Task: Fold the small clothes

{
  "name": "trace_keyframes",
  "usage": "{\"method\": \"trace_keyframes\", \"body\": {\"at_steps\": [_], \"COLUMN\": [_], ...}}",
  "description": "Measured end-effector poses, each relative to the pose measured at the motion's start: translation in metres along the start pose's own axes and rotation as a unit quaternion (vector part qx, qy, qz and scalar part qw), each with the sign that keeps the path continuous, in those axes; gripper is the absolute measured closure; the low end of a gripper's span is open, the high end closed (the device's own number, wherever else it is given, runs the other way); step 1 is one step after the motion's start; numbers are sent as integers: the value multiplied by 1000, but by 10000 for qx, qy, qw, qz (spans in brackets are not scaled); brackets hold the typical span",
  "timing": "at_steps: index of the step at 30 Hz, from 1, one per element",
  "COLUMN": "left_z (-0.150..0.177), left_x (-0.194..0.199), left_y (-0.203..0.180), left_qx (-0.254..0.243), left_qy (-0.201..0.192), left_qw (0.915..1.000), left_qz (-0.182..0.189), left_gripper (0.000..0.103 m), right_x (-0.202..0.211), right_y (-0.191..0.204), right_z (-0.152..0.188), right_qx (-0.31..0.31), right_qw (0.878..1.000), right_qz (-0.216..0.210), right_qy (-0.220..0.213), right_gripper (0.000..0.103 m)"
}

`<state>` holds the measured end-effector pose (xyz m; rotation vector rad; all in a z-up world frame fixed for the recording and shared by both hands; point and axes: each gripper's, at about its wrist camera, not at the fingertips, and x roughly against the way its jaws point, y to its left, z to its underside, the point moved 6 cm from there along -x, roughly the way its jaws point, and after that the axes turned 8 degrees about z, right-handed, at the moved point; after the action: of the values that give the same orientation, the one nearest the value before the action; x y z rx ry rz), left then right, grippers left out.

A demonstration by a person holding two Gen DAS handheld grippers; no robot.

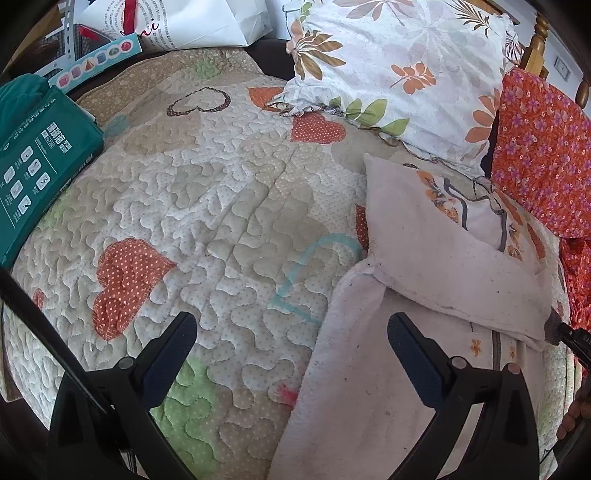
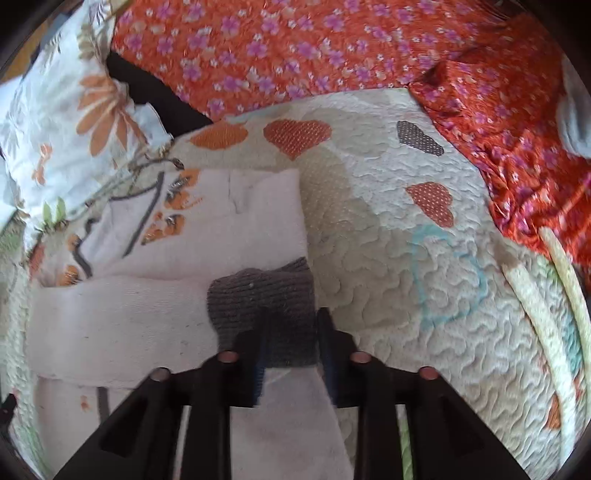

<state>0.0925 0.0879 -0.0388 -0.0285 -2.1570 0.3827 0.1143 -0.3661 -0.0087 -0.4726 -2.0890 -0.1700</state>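
A small pale pink garment (image 1: 424, 295) with orange print and grey trim lies on the quilted bed cover (image 1: 221, 221), partly folded over itself. My left gripper (image 1: 291, 336) is open and empty, low over the quilt at the garment's left edge. In the right wrist view the garment (image 2: 147, 314) lies left of centre. My right gripper (image 2: 291, 332) is shut on its grey ribbed cuff (image 2: 258, 291) and holds the sleeve across the garment. The right gripper's tip shows at the far right of the left wrist view (image 1: 569, 336), pinching the cuff.
A white floral pillow (image 1: 399, 66) lies at the head of the bed. An orange floral fabric (image 2: 332, 48) lies along the far side. A green box (image 1: 40, 166) and a white bag (image 1: 192, 22) sit at the left.
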Motion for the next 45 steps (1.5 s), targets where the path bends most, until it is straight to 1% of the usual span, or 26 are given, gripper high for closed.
{"method": "trace_keyframes", "body": {"at_steps": [2,4,9,12,15,17,18,22,26,29,30,32,33,35,36,37,38,39,40,42,43,44,45], "left_z": [2,5,21,35,53,63,68,77,89,104,111,120,124,132,135,138,143,147,150,160,164,170,174], "left_x": [0,-2,-13,-18,-24,-25,-23,-7,4,10,13,18,22,27,29,31,34,35,36,39,40,40,44], "left_y": [-1,-2,-5,-10,-15,-15,-14,-7,-1,5,9,11,11,11,10,10,11,10,10,9,8,7,6], "left_qx": [-42,-92,-162,-377,-554,-614,-636,-677,-731,-533,-367,-219,-153,-8,46,95,183,246,308,469,532,590,582], "left_qy": [26,76,294,419,603,672,638,428,436,533,587,587,576,629,625,616,635,656,681,784,836,876,842], "left_qw": [10000,9999,9994,9984,9966,9958,9958,9967,9964,9969,9970,9967,9962,9935,9926,9918,9898,9878,9856,9785,9756,9731,9731], "left_qz": [5,5,7,-24,66,130,141,107,7,210,347,517,640,952,1039,1114,1262,1388,1514,1848,1960,2049,2064], "left_gripper": [0,0,0,0,0,0,0,0,0,0,0,1,3,11,13,17,21,22,24,28,30,31,31], "right_x": [12,23,29,32,38,43,46,54,57,58,59,60,61,62,63,63,63,62,62,64,64,65,66], "right_y": [-2,-4,-13,-19,-28,-35,-39,-57,-71,-71,-71,-70,-69,-69,-70,-70,-70,-71,-72,-72,-71,-71,-71], "right_z": [7,22,82,118,143,154,157,161,167,173,175,178,181,185,188,190,194,198,201,209,213,217,221], "right_qx": [65,163,421,536,629,616,533,233,-18,-145,-168,-186,-222,-338,-453,-552,-681,-836,-934,-1090,-1172,-1273,-1391], "right_qw": [9999,9997,9988,9984,9980,9981,9986,9996,9997,9989,9986,9983,9976,9960,9940,9920,9885,9829,9791,9700,9648,9587,9510], "right_qz": [-49,-112,-238,-131,4,73,16,-70,-217,-450,-486,-553,-640,-810,-962,-1096,-1282,-1540,-1695,-2028,-2193,-2366,-2572], "right_qy": [-103,-144,106,120,12,-55,-60,-132,-55,75,86,86,113,184,243,310,417,560,626,775,853,931,1006], "right_gripper": [72,67,66,66,65,59,57,53,52,52,52,51,50,49,49,49,49,49,49,49,49,49,49]}}
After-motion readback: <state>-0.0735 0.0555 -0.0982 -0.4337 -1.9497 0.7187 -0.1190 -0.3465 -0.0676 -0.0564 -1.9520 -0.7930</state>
